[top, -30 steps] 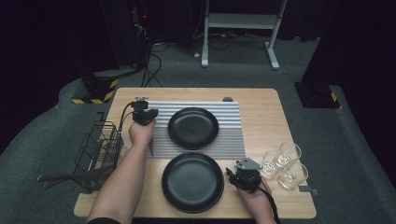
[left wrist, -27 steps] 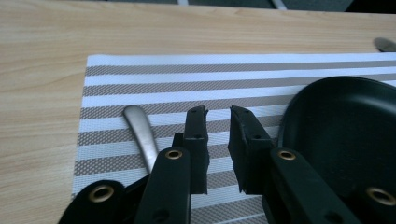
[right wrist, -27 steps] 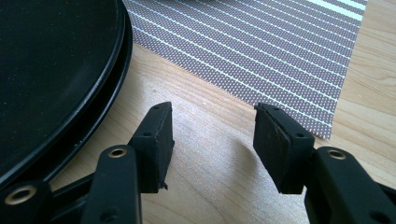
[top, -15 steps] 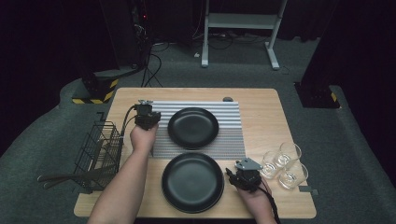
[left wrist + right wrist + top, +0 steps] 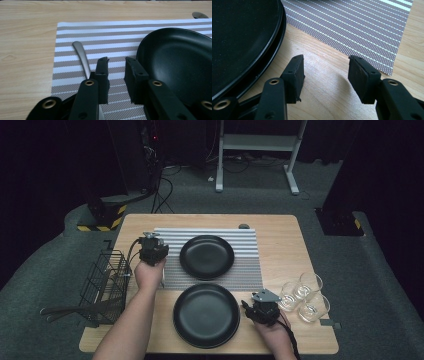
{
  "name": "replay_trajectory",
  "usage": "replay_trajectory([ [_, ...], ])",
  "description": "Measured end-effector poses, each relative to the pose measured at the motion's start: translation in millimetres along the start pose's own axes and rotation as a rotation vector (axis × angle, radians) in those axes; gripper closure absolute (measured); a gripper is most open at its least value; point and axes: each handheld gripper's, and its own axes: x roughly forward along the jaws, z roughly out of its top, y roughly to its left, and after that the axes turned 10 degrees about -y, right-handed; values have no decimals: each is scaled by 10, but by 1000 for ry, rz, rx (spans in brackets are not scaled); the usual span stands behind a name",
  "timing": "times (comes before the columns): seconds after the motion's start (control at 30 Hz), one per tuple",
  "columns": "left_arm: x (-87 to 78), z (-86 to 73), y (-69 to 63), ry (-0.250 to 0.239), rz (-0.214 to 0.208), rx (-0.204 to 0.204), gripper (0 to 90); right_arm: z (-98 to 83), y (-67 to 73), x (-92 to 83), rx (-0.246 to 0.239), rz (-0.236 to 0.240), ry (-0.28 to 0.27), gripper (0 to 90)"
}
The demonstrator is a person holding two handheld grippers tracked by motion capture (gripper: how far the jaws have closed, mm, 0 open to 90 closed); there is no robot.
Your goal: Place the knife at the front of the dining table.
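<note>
Left hand-held gripper (image 5: 116,67) just opening, empty, beside spoon handle (image 5: 82,53), plate rim (image 5: 140,47)

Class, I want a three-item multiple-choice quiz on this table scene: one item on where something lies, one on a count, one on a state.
1. Where does the metal utensil handle lie?
A. on the striped placemat, left of the far black plate
B. in the wire basket
C. on the near plate

2. How many clear glasses stand at the table's right?
A. one
B. three
C. five

3. How do the right hand-held gripper jaws stand?
A. apart over bare wood
B. clamped on a glass
C. clamped on a plate rim

Key: 1 A, it rests on the stripes beside that plate. 2 B, three cluster together. 3 A, wood shows between the pads.
</note>
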Motion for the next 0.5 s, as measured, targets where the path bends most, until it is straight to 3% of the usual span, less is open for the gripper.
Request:
replay_trajectory([
  [0.37, -135, -198, -12, 5, 18, 9, 676, 0, 4, 0, -2, 7, 1, 470],
  [0.5, -171, -271, -25, 8, 1, 7, 675, 0, 2, 1, -1, 8, 1, 469],
])
